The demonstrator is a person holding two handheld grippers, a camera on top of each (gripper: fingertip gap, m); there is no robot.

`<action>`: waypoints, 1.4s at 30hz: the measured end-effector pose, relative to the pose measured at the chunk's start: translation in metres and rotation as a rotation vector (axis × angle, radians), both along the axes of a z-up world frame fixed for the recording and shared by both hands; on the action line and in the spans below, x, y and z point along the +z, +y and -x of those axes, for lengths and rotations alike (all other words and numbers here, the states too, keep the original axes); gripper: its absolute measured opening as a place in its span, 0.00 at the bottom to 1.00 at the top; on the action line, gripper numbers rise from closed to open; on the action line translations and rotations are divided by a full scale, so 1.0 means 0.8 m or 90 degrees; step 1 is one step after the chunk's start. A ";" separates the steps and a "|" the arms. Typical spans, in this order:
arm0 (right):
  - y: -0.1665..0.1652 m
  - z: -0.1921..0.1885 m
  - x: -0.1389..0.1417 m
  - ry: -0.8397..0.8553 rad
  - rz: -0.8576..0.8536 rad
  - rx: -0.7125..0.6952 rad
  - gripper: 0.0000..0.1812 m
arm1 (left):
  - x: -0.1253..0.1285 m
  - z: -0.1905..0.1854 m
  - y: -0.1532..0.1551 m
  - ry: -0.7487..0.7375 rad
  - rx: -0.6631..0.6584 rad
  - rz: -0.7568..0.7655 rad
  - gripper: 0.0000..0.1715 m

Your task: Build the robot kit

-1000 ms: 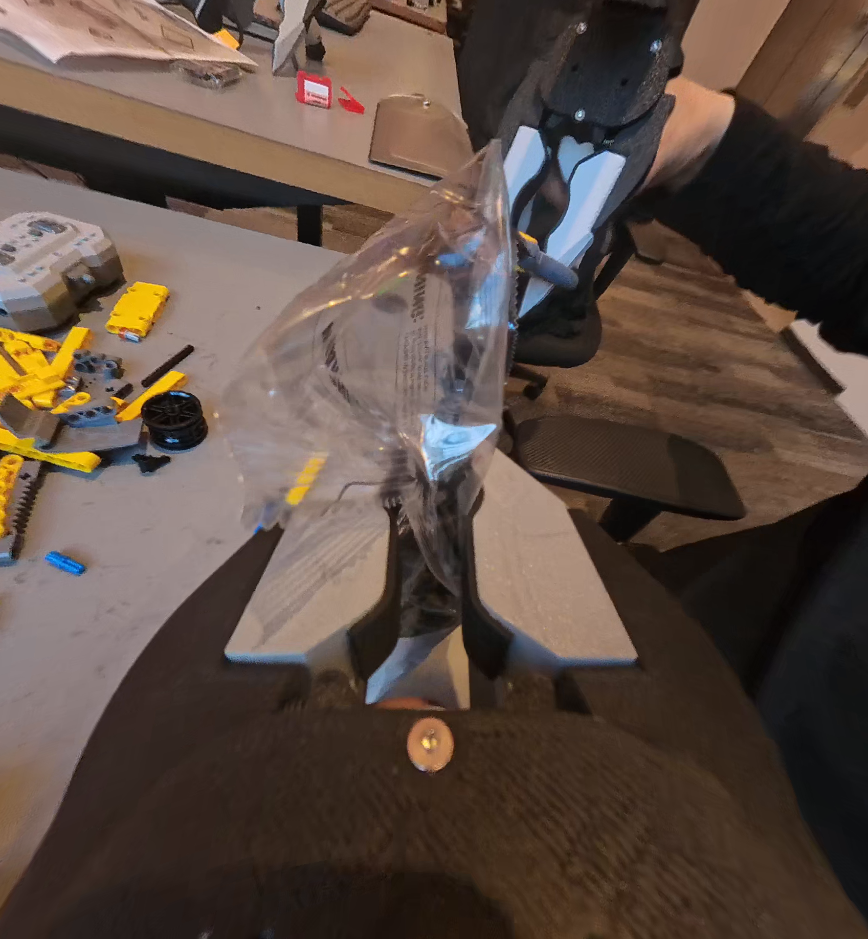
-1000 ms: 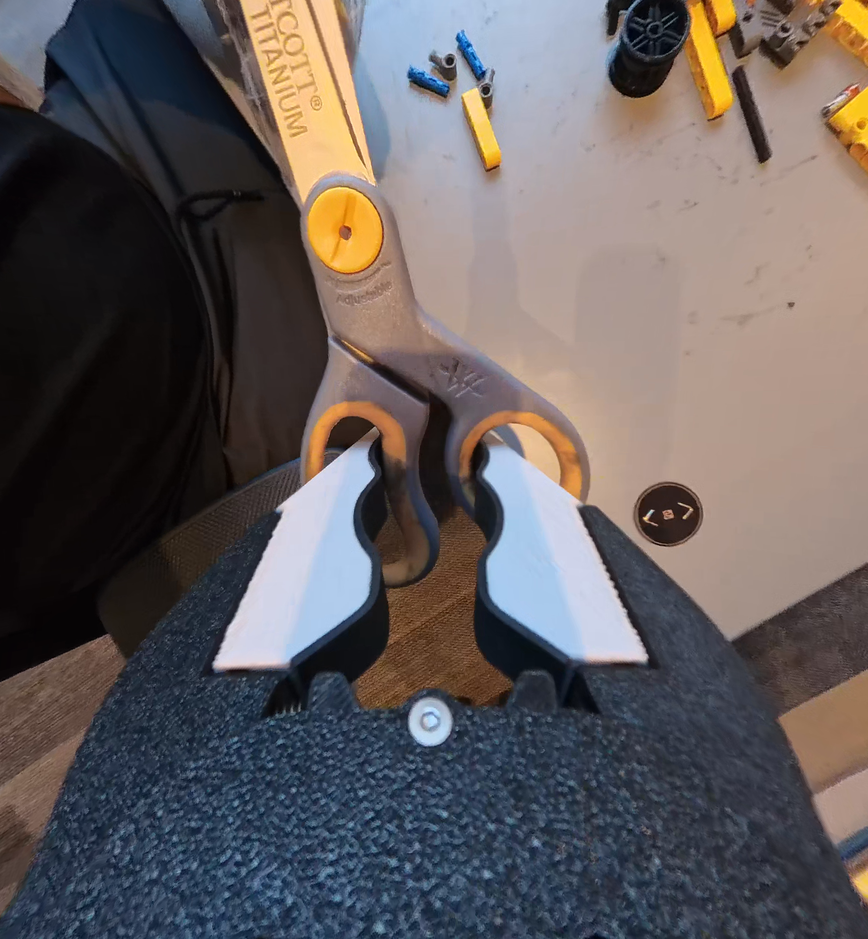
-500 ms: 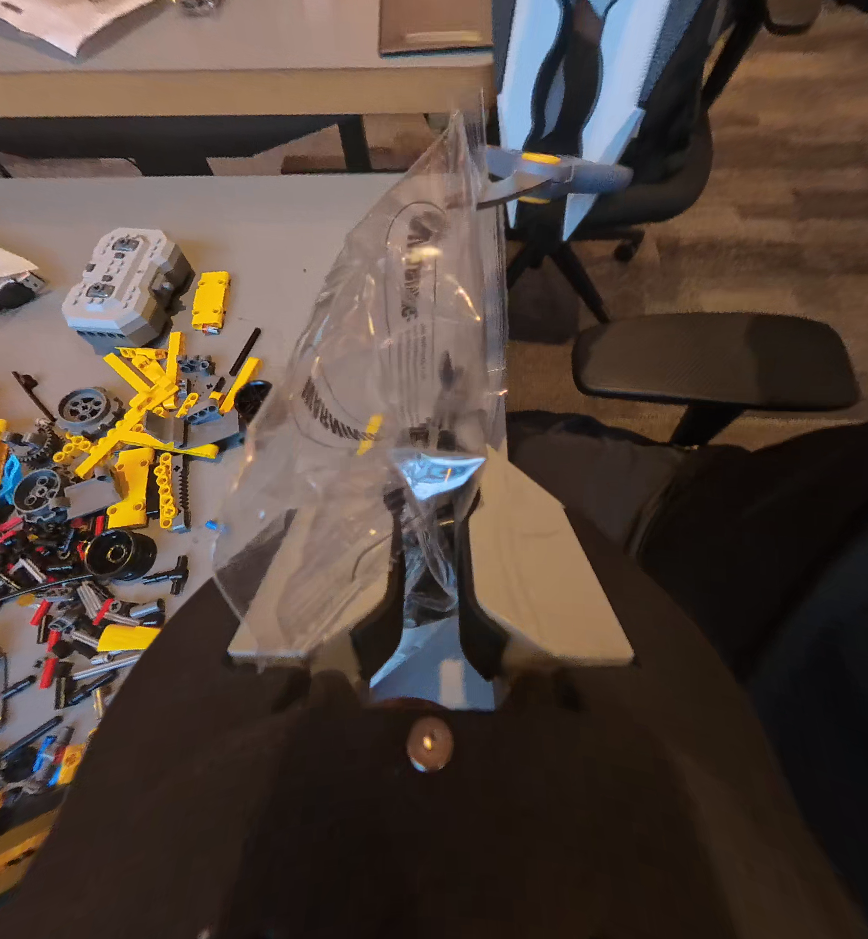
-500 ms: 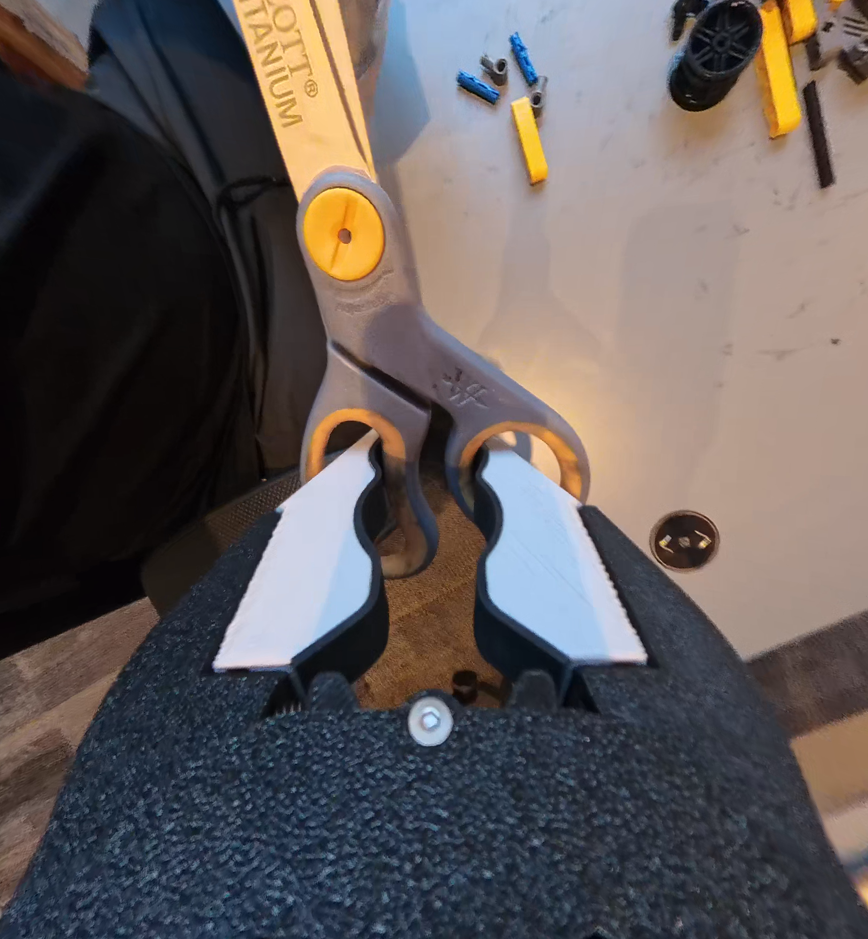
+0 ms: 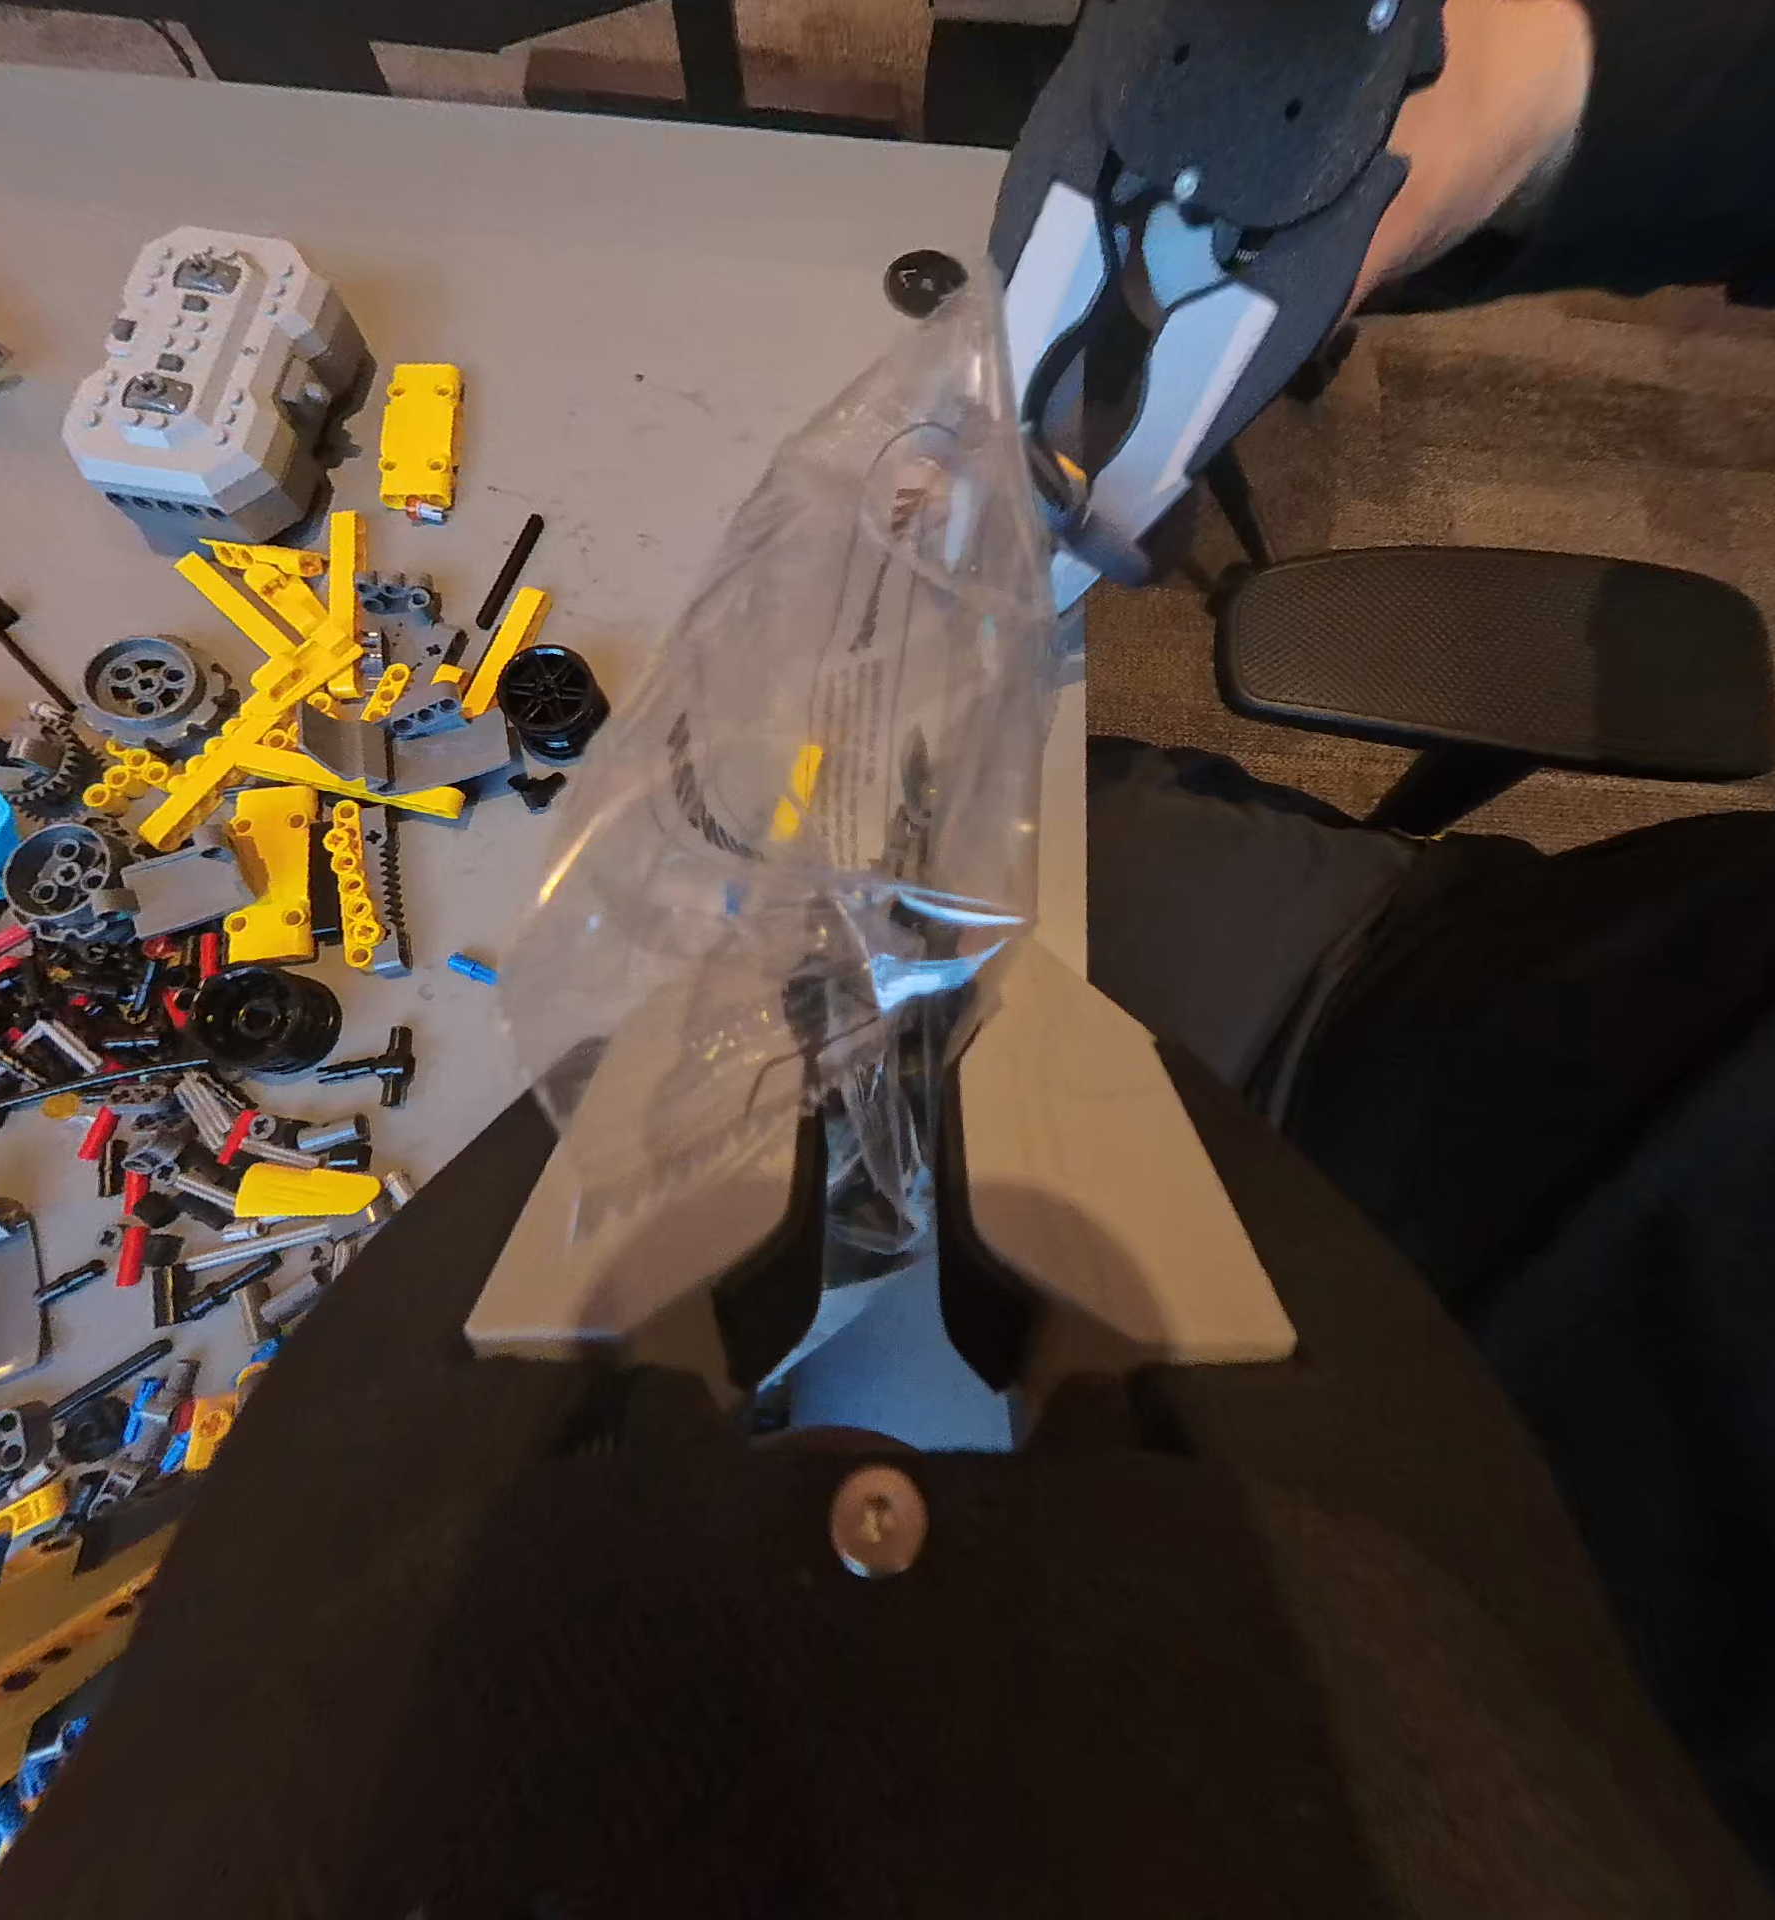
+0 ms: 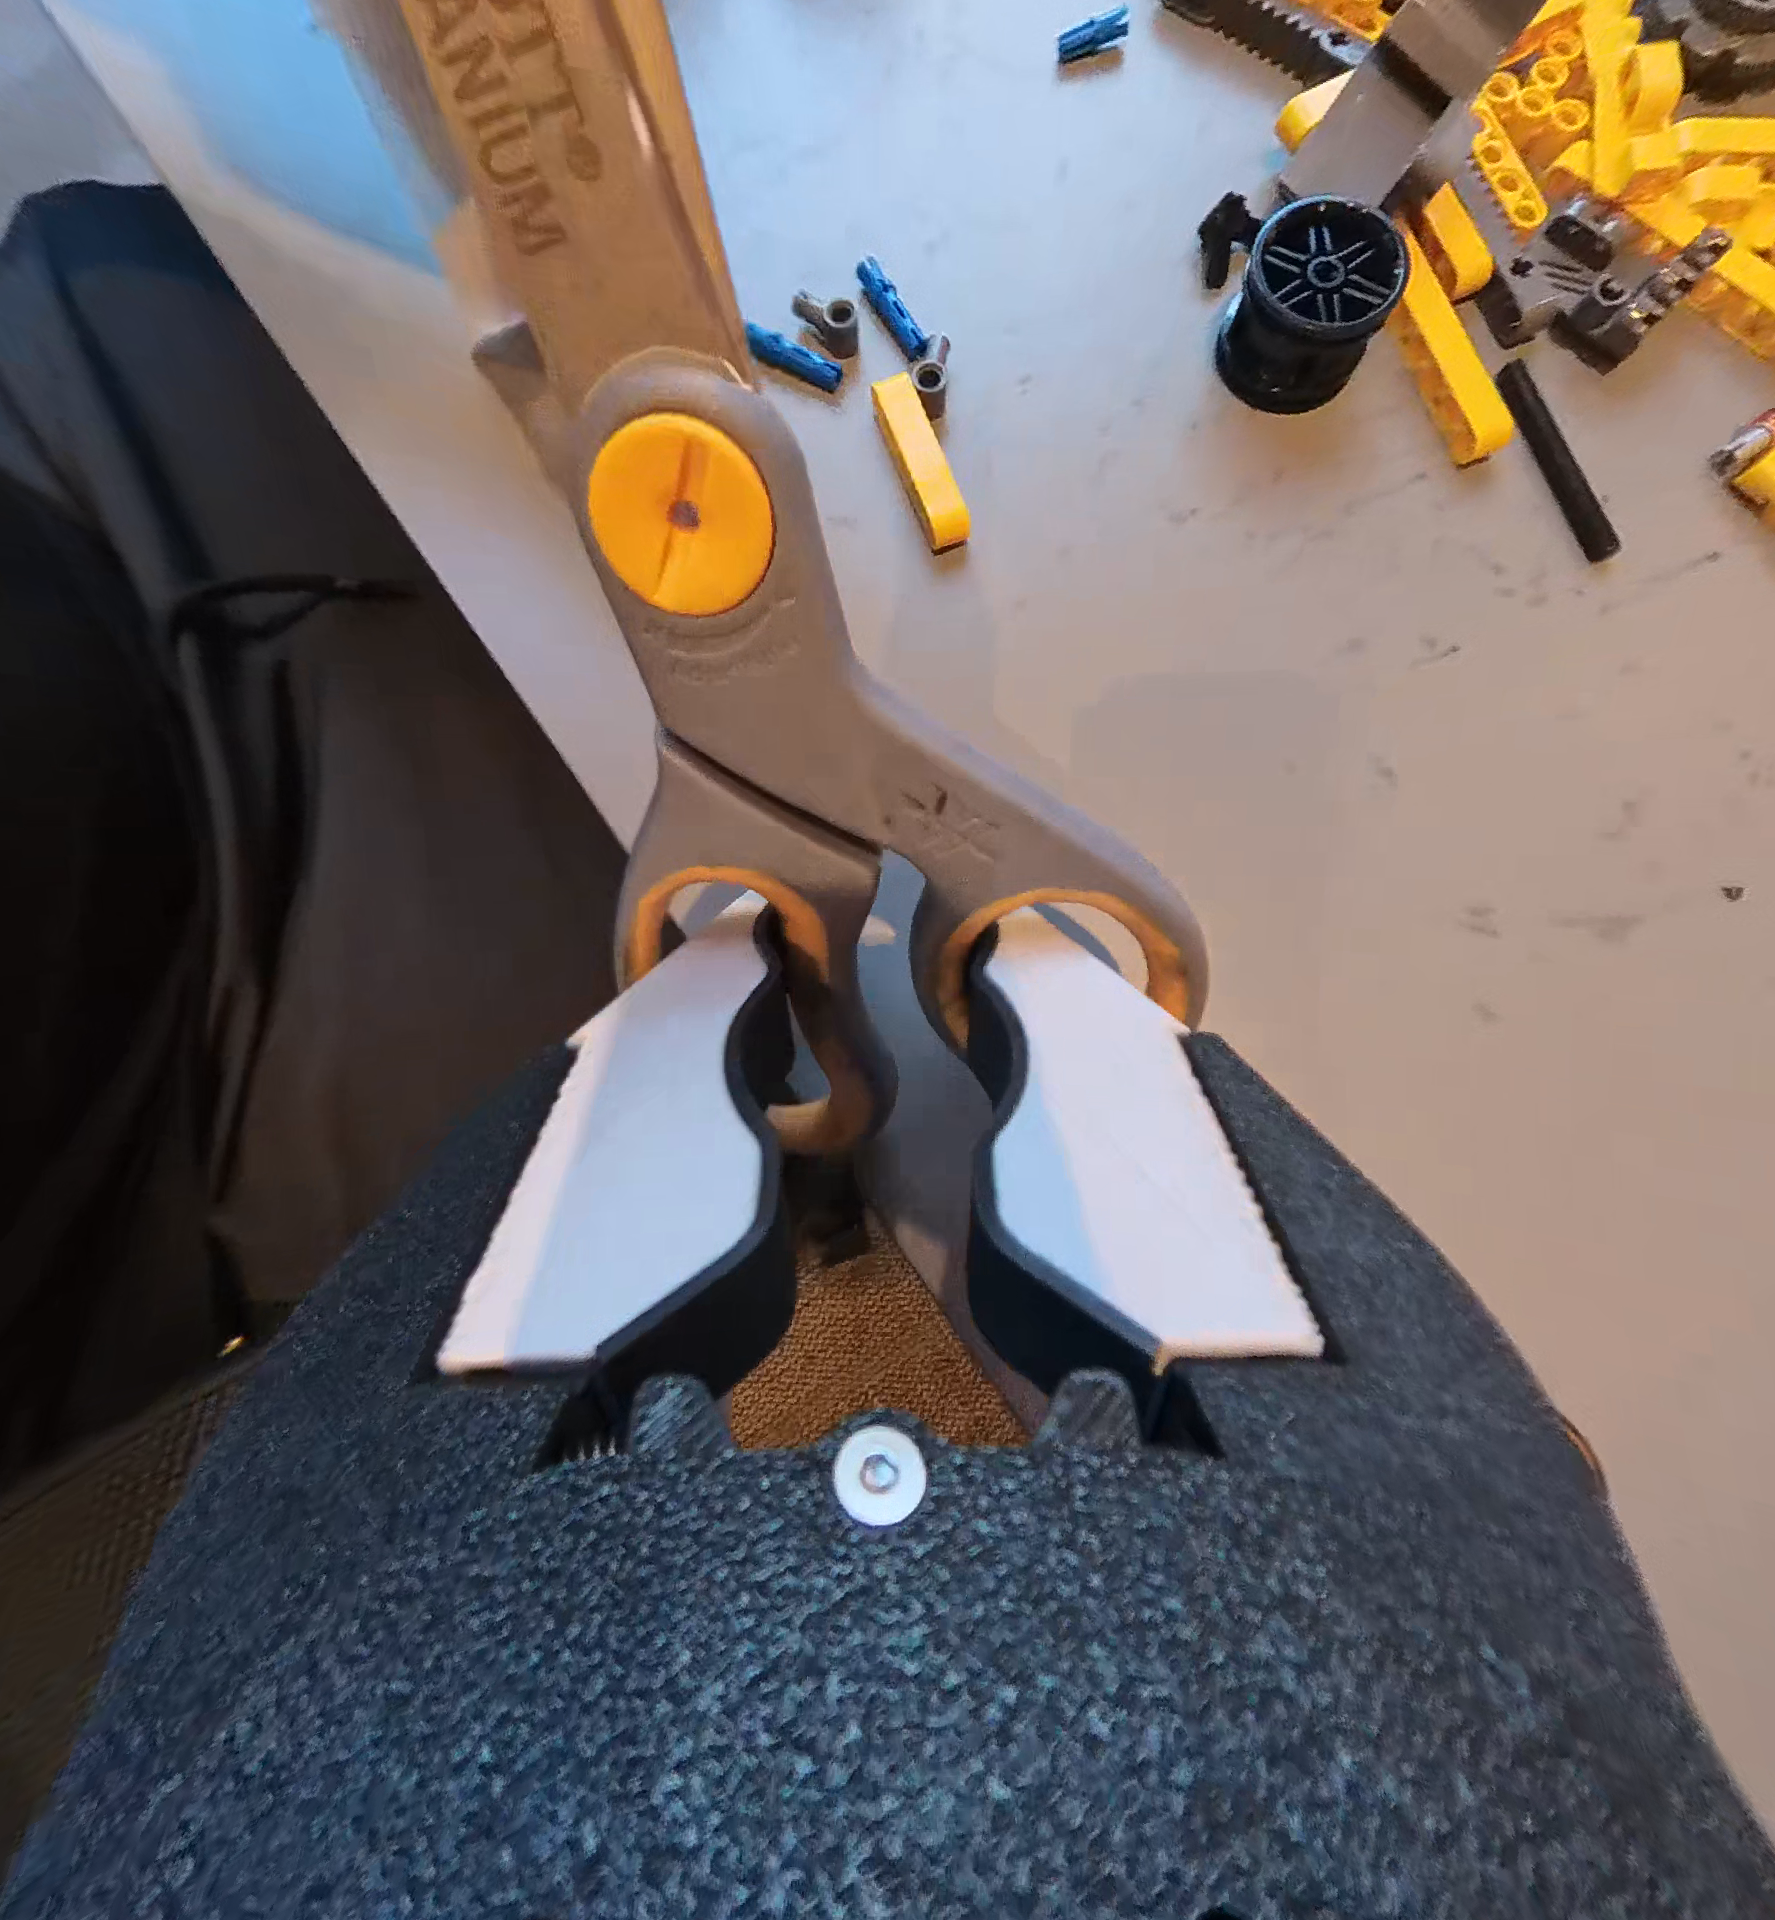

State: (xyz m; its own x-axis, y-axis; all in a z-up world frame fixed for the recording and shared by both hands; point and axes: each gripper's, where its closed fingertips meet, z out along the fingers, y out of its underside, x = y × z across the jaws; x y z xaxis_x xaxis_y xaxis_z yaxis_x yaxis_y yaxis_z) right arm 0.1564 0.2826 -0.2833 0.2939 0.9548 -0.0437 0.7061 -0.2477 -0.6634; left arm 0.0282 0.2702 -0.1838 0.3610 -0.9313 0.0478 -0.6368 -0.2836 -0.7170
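Left gripper: jaws narrow, clamped on the gathered bottom of a clear plastic bag. The bag stands up from the fingers, over the right edge of the table. Dark small parts sit bunched in the pinched end. We cannot tell whether the yellow bit showing through the film is inside the bag or lying on the table behind it.

Right gripper: one finger is threaded through each handle loop of the grey and orange scissors, with a narrow gap between the fingers and the inner handle bars caught in it. The blades look nearly closed, and the tips are out of frame.

Change over the last second: in the left wrist view the right gripper has come in from beyond the table over the chair and now sits just beside the bag's upper right corner. Whether the blade touches the film is hidden by glare. The bag's clamp has not shifted.

In the right wrist view, the black wheel and the yellow building pieces now fill more of the top right.

Surroundings: the grey battery box sits toward the far left of the table, a round black disc is near the far right corner, and a chair armrest is off the right edge.
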 end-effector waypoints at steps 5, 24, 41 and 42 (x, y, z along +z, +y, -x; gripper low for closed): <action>0.008 0.006 -0.002 0.059 -0.024 -0.042 0.15 | -0.002 0.000 0.007 0.014 0.015 -0.002 0.07; -0.025 -0.023 0.029 0.026 0.059 0.144 0.16 | -0.001 -0.006 -0.003 0.054 -0.060 0.055 0.07; -0.023 -0.035 0.047 -0.051 0.086 0.122 0.11 | 0.000 -0.009 -0.006 0.038 -0.062 0.071 0.07; -0.023 -0.033 0.045 -0.050 0.089 0.117 0.11 | 0.000 -0.009 -0.005 0.040 -0.060 0.072 0.07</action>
